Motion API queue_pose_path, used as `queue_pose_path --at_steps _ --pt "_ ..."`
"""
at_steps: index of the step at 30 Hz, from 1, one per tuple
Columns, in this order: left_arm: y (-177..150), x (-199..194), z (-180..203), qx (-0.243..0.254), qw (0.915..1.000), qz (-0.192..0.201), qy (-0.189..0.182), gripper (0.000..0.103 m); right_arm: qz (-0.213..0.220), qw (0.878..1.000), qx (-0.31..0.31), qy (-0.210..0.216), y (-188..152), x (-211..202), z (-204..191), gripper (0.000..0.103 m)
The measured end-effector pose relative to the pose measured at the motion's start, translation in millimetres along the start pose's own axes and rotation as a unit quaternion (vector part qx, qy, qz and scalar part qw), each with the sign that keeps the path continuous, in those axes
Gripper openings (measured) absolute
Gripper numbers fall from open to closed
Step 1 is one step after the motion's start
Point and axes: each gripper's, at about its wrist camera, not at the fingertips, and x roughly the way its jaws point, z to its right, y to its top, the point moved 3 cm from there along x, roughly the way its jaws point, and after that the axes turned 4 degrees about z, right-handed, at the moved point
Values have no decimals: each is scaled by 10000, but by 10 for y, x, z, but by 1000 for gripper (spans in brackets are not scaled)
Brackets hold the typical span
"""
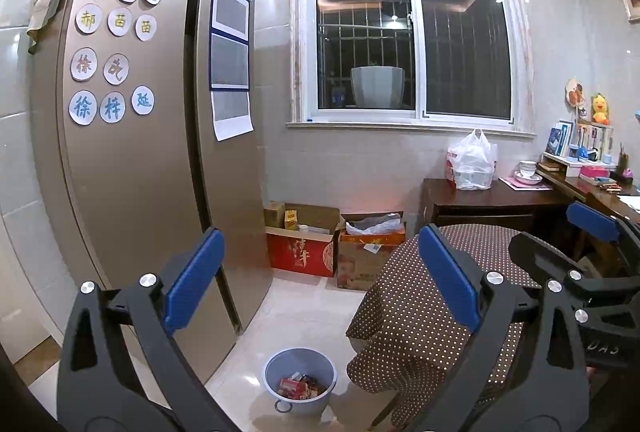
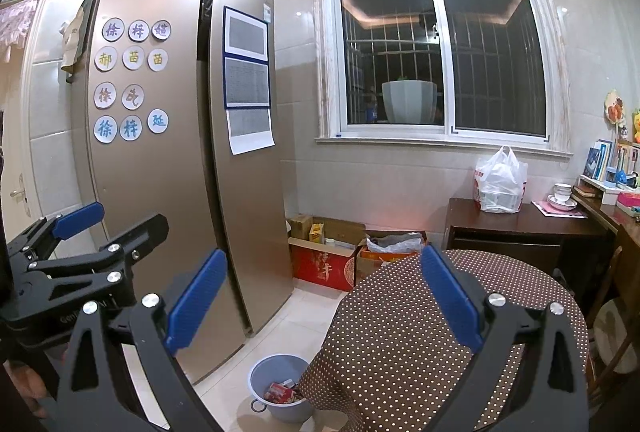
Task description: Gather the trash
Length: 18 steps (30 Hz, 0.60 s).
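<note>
- The round grey-blue plastic bin point(image 1: 299, 378) stands on the pale tiled floor point(image 1: 304, 308), low and near in both views; inside it lie red and orange wrappers point(image 1: 300, 388), so some trash is already collected.
- The left gripper point(image 1: 320, 280) hangs high above the floor with its blue-padded jaws spread wide and nothing between them; the bin lies below and slightly left of the midline between them.
- The right gripper point(image 2: 320, 296) also has its jaws wide apart and empty; from it the bin point(image 2: 280, 388) sits down and to the left, its right side hidden behind the brown white-dotted cloth point(image 2: 420, 332) that covers the round counter.
- The relation that matters, as I judge it: the bin is round, so it has no long axis to line up with; it stands in the gap between the tall bronze refrigerator point(image 1: 132, 135) on the left and the draped counter on the right; the left gripper has the clearer line down to it, so it seems the nearer of the two.
- No loose trash shows on the cloth or the floor in either view; whether any lies elsewhere I cannot tell.
- Far off, red and brown cardboard boxes point(image 1: 316, 244) rest against the wall under the window; a white plastic bag point(image 1: 472, 161) stands on a dark wooden desk point(image 1: 500, 195) at the far right; well apart from both grippers.
</note>
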Motion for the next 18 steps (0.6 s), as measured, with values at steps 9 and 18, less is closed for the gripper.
queue_pose_path --at_steps 9,18 --pt "-23 47 -48 -13 10000 -48 -3 95 -34 10000 24 2 -16 46 -25 96" --pt "-25 46 -37 0 10000 -56 5 95 -62 10000 43 16 -51 86 -44 96"
